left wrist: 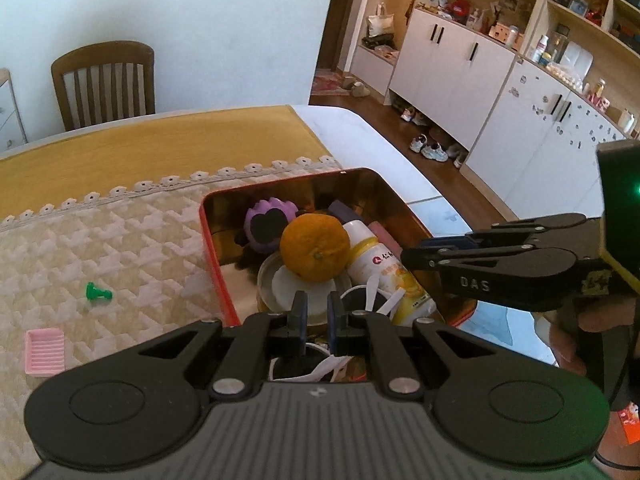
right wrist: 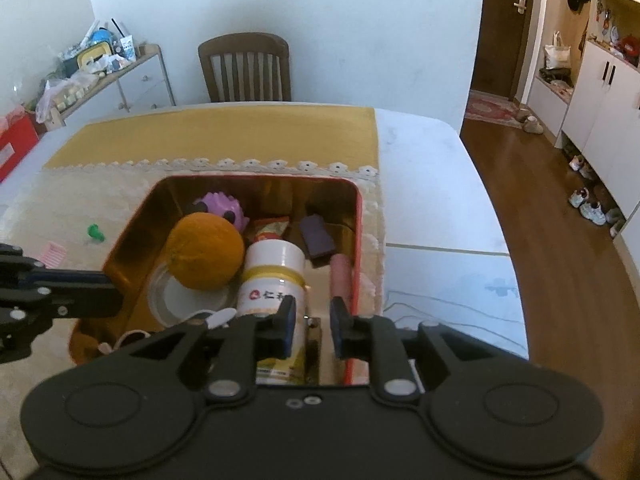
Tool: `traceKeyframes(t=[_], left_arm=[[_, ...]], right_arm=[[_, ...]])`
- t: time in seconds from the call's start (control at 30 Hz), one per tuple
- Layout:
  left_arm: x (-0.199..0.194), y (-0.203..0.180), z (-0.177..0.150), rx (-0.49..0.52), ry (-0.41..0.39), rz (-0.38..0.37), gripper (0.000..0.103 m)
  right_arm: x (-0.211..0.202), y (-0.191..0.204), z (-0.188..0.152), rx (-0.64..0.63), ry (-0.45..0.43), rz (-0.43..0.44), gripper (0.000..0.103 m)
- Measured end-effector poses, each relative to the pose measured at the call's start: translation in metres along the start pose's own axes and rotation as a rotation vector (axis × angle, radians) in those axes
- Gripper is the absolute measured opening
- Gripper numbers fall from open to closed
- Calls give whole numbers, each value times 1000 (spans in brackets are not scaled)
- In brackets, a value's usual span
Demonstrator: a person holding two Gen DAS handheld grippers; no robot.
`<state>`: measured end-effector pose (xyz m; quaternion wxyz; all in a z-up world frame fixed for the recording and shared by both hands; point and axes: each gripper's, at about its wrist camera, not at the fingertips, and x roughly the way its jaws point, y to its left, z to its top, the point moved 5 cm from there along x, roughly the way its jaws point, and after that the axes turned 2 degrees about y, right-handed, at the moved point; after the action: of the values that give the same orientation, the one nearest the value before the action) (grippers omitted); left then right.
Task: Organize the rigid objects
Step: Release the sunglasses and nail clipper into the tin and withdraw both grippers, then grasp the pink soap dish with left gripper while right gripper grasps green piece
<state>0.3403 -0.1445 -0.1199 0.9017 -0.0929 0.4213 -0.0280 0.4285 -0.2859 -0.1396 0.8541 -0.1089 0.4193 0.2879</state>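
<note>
**Both grippers over the tin — picking stage**

Tin (right wrist: 120, 236) on the worktop (right wrist: 432, 216) holds orange (right wrist: 206, 254), bottle (right wrist: 272, 276), purple toy (right wrist: 222, 206). Left gripper (left wrist: 317, 312): fingers nearly together, nothing held. Right gripper (right wrist: 313, 322): fingers slightly apart above the bottle, gripping nothing. Green peg (left wrist: 96, 293) and pink tray (left wrist: 44, 346) lie loose outside the tin — next probably needs a reach to them.

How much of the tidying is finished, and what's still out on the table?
Mostly done: the orange, white bottle and purple toy already lie in the red tin. Nothing is in hand; neither the left gripper nor the right gripper holds anything. Left: the green piece and pink tray on the cloth.
</note>
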Motion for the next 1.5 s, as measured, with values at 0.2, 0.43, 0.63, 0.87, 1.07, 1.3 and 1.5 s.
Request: traceKeyframes(t=[0.2, 0.43, 0.63, 0.87, 1.07, 1.3, 1.5], left_arm=[[-14, 8, 2, -23, -29, 10, 9], [-32, 20, 3, -49, -69, 11, 10], [-50, 34, -1, -44, -102, 8, 17], [-74, 57, -9, -32, -146, 1, 53], [-92, 90, -18, -38, -151, 9, 59], [-107, 137, -33, -54, -155, 45, 76], [-105, 171, -45, -80, -140, 73, 82]], right_arm=[[-15, 11, 4, 5, -12, 32, 21], [-33, 36, 8, -18, -23, 54, 28], [-46, 61, 11, -29, -40, 66, 36], [-60, 102, 14, -44, -68, 81, 53], [-61, 133, 16, -53, -79, 75, 64], [-50, 169, 19, -59, -79, 75, 83], [-34, 192, 26, -65, -69, 64, 96]])
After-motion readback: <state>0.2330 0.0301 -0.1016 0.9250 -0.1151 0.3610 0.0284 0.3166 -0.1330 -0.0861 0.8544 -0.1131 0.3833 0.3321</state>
